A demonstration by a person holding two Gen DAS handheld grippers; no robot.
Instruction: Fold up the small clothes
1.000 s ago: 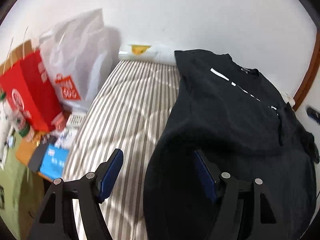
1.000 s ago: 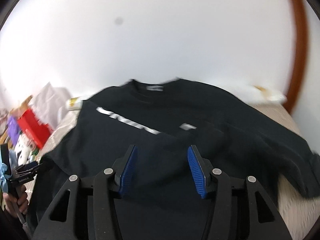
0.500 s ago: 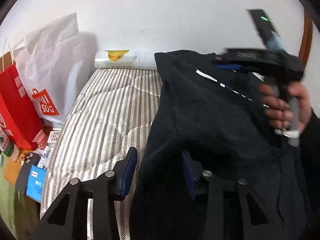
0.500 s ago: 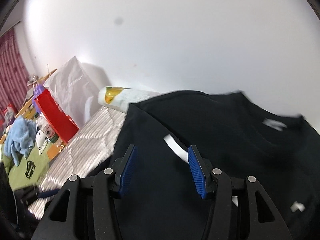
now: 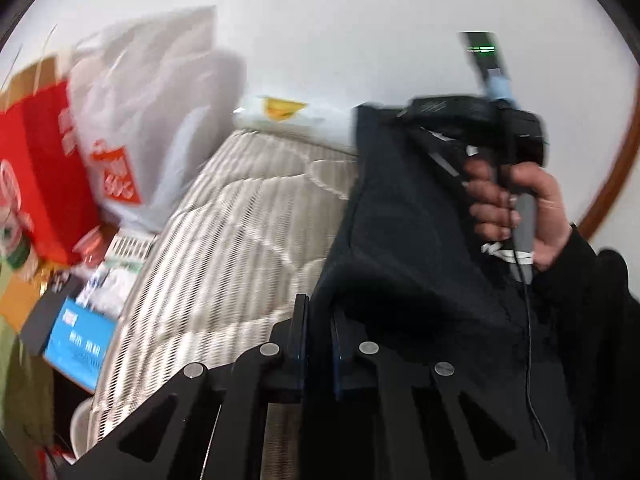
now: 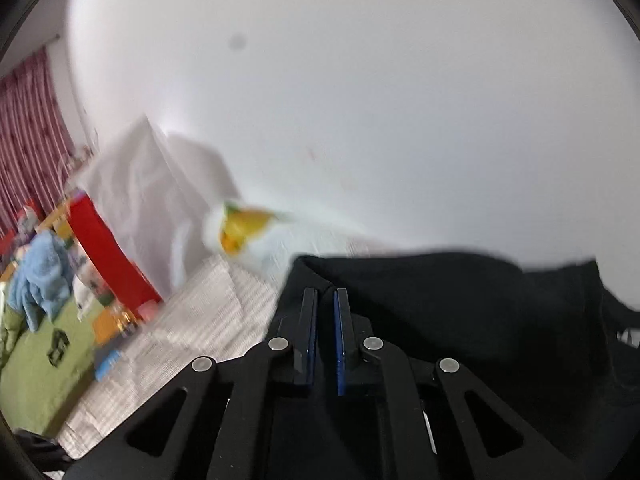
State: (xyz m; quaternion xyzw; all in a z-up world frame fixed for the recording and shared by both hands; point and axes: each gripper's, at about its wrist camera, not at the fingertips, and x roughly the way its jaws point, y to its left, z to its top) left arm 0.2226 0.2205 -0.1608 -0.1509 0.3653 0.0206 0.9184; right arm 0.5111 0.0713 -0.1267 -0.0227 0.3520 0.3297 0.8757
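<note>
Motion blur smeared the far left of both wrist views, so the lettering on the red paper bag (image 5: 38, 168) and the white plastic bag (image 5: 148, 120) beside it could not be read, and their contents were hidden. Right of them lay the striped mattress (image 5: 240, 232), with a white roll bearing a yellow mark (image 5: 284, 114) at its head. The left gripper (image 5: 318, 332) had its fingers clamped on an edge of the black shirt (image 5: 400, 240), which hung bunched above the mattress. Farther right, the right gripper (image 6: 326, 320) pinched another edge of the shirt, held by the person's right hand (image 5: 516, 204).
</note>
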